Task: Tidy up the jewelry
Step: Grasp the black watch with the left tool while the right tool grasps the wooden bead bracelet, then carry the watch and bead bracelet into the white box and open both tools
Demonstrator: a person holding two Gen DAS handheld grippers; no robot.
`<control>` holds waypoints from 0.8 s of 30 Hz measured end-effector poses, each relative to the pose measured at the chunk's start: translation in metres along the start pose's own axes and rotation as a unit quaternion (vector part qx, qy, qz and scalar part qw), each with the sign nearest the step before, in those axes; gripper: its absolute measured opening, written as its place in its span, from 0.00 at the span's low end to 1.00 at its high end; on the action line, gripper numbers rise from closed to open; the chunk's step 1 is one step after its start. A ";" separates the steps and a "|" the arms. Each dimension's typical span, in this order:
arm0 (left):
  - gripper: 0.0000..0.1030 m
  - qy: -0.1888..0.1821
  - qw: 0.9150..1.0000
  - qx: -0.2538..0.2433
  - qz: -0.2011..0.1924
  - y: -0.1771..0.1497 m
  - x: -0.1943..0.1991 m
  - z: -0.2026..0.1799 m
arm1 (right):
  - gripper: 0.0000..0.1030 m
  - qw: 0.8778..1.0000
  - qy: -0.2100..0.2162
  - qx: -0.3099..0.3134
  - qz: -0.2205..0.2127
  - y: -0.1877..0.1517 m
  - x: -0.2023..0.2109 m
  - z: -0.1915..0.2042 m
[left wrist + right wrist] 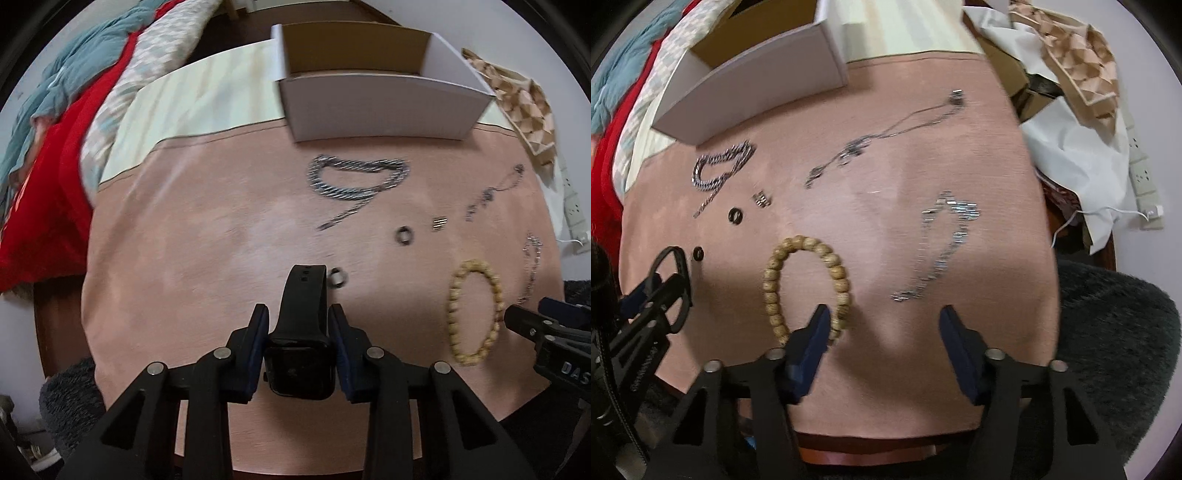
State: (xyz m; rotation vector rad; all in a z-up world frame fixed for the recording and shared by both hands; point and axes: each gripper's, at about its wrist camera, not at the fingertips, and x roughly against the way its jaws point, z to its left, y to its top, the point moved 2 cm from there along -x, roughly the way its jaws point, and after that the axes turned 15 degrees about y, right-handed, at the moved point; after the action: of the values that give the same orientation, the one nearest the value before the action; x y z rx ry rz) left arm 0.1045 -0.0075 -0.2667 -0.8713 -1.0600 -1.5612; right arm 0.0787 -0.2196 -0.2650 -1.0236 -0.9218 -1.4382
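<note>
Clearly the left gripper [298,325] sat right over the black watch [300,363], its fingers [256,339] narrowed to either side of the watch at the join of case and strap. The padded faces looked to be against the strap's edges or a hair off; I could not tell which. The watch's long axis ran straight away from the fingers, strap pointing toward the white box [380,107] at the far side of the pink cloth [192,266] on the table, so the fingers crossed its short width, which seemed the right way to take it.

The right gripper [882,325] stood half open and held nothing. The wooden bead bracelet [805,284] lay to its left, with only the left finger [812,339] overlapping the bracelet's near-right beads and the right finger on bare cloth. That hand was the nearer one to the bracelet, and it would probably need to shift left to straddle one side of the ring. A small dark ring [338,277] lay just beside the watch strap.
</note>
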 end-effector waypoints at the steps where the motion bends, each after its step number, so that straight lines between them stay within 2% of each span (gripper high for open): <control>1: 0.29 0.002 1.000 0.002 0.002 0.000 0.000 0.001 | 0.50 1.000 -0.002 0.003 0.002 0.000 -0.005 0.003; 3: 0.29 0.004 1.000 0.008 0.004 -0.002 -0.004 0.007 | 0.45 0.999 -0.017 0.024 -0.011 0.000 -0.010 0.013; 6: 0.29 0.004 1.000 0.017 0.007 -0.004 -0.009 0.014 | 0.24 0.997 -0.042 0.057 -0.032 0.000 -0.013 0.027; 7: 0.29 0.004 1.000 0.019 0.007 -0.002 -0.008 0.013 | 0.09 0.996 -0.048 0.063 -0.036 0.000 -0.013 0.031; 12: 0.29 0.001 1.000 0.028 0.003 0.000 -0.004 0.018 | 0.09 0.997 -0.029 0.065 -0.043 -0.002 -0.008 0.047; 19: 0.29 -0.024 0.999 0.041 -0.022 0.016 0.030 0.024 | 0.09 0.993 0.036 0.073 -0.085 0.005 0.045 0.066; 21: 0.29 -0.032 0.998 0.046 -0.039 0.028 0.046 0.027 | 0.09 0.990 0.048 0.085 -0.101 0.014 0.065 0.073; 24: 0.29 -0.044 0.996 0.051 -0.065 0.052 0.069 0.030 | 0.09 0.985 0.059 0.100 -0.127 0.045 0.092 0.076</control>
State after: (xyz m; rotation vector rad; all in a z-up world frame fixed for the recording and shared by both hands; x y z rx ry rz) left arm 0.1400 -0.0077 -0.1825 -0.8209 -1.2700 -1.5720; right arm 0.1275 -0.1822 -0.1533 -0.6831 -1.1139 -1.5618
